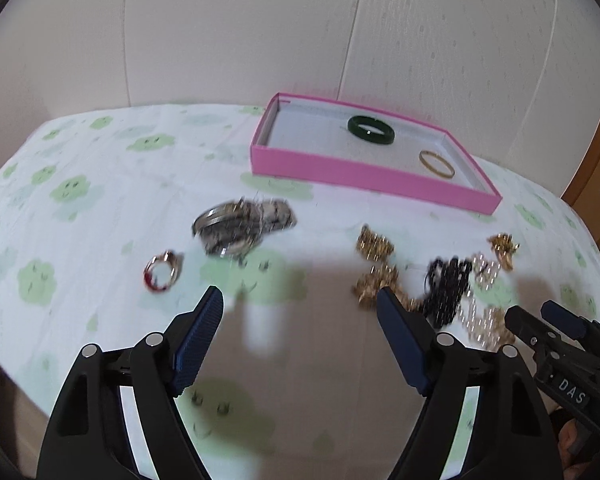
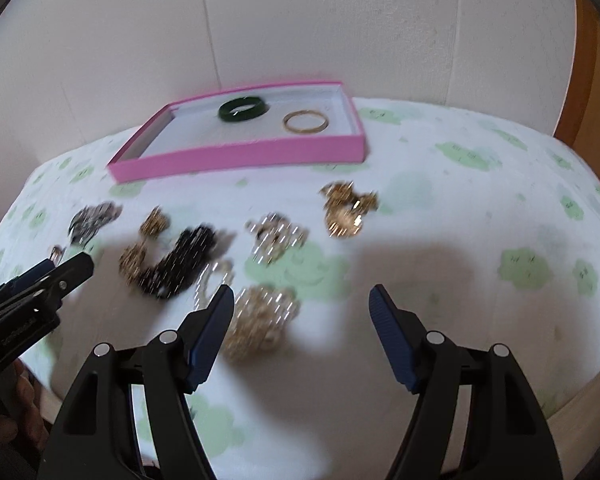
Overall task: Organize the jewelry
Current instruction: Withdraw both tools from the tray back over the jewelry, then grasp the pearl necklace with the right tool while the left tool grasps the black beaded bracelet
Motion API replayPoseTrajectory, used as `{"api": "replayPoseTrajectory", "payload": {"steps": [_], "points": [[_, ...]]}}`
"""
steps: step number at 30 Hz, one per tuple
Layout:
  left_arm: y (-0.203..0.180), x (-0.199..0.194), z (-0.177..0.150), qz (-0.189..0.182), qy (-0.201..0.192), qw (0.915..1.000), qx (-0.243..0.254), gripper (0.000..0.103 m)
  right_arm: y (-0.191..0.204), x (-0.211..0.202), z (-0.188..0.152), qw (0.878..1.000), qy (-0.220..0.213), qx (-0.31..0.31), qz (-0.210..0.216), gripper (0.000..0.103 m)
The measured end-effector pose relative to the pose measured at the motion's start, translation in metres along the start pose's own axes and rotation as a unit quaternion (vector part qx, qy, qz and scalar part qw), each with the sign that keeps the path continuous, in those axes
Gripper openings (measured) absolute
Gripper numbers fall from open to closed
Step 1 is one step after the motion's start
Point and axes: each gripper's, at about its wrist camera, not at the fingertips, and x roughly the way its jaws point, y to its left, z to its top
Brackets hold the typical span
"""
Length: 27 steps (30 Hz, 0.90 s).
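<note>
Both my left gripper [image 1: 300, 300] and right gripper [image 2: 302, 300] gape, empty. Gold chains [image 2: 260, 320], low centre on the worktop [image 2: 460, 208], seem light, limp, slippery; I'd pinch a bunched clump.

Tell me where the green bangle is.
The green bangle lies inside the pink tray at the table's far edge, with the gold bangle to its right, seen in both wrist views.

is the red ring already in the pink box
No, the red ring lies on the cloth outside the pink box, which holds only two bangles.
</note>
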Motion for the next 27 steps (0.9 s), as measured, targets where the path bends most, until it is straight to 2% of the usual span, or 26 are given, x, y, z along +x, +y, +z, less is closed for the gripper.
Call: {"api": "replayPoseTrajectory", "payload": {"steps": [6,15,17,20,22,24,27], "points": [[0.005,-0.004,-0.011,-0.002,0.003,1.0,-0.009,0.079,0.018,0.006,-0.011,1.0,0.009,-0.018,0.007,0.078],[0.004,-0.006,-0.014,-0.006,0.002,1.0,-0.005,0.079,0.032,0.016,-0.01,1.0,0.004,-0.016,-0.01,0.079],[0.003,-0.005,-0.014,-0.008,0.002,1.0,-0.002,0.079,0.034,0.017,-0.009,1.0,-0.001,-0.019,-0.024,0.073],[0.002,-0.005,-0.013,-0.013,0.002,0.9999,-0.001,0.079,0.036,0.017,-0.009,0.999,-0.007,-0.024,-0.024,0.063],[0.001,-0.004,-0.013,-0.018,0.004,0.9998,0.0,0.079,0.037,0.015,-0.01,0.999,-0.01,-0.027,-0.022,0.05],[-0.001,-0.003,-0.014,-0.024,0.005,0.9997,0.002,0.078,0.036,0.014,-0.01,0.999,-0.013,-0.027,-0.023,0.043],[-0.005,-0.001,-0.014,-0.036,0.011,0.9992,0.008,0.071,0.033,0.013,-0.011,0.999,-0.017,-0.027,-0.025,0.032]]}}
